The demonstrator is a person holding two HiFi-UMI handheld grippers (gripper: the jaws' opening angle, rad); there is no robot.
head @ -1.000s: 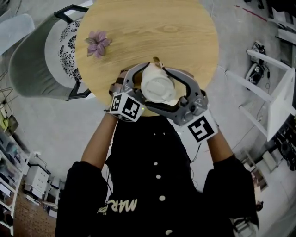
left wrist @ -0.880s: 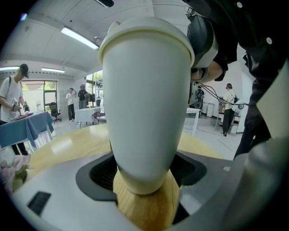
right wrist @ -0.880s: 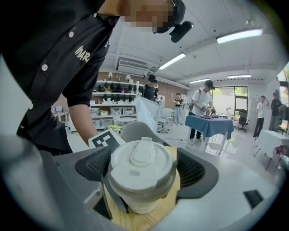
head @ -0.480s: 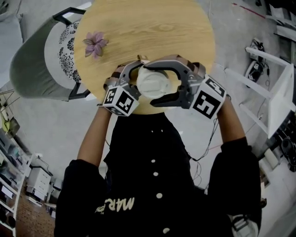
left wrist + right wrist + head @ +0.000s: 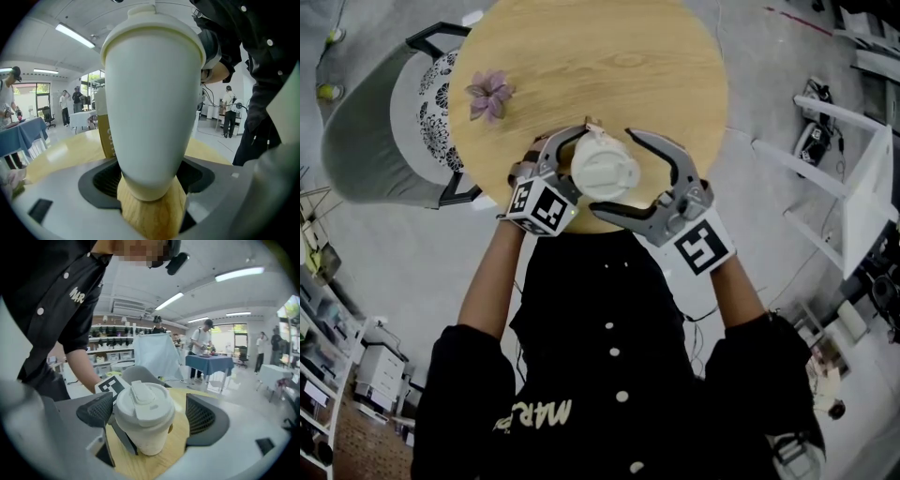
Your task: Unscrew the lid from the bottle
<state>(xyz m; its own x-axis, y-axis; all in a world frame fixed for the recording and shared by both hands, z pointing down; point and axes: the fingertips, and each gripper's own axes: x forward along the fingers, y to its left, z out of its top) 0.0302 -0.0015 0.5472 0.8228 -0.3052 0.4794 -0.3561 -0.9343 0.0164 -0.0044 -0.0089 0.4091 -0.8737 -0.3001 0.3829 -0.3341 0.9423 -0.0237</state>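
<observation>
Currently, a round light-wood table (image 5: 609, 56) carries a purple flower-shaped ornament (image 5: 489, 95) at its far left, well apart from the work area. A grey chair (image 5: 361, 141) with a black-and-white patterned cushion (image 5: 431, 103) stands left of the table, and a white frame shelf (image 5: 862, 206) stands on the floor to the right.

A white tapered plastic bottle (image 5: 602, 169) stands upright at the near edge of the table. Its white flip-top lid (image 5: 146, 405) is seated on the rim, so the contents cannot be seen.

The left gripper (image 5: 150, 180) is clamped on the lower body of the bottle. The right gripper (image 5: 151, 414) has just been opening its jaws: they stand wide on either side of the lid, clear of it. One left-gripper jaw lies between the right gripper's left pad (image 5: 99, 409) and the bottle
</observation>
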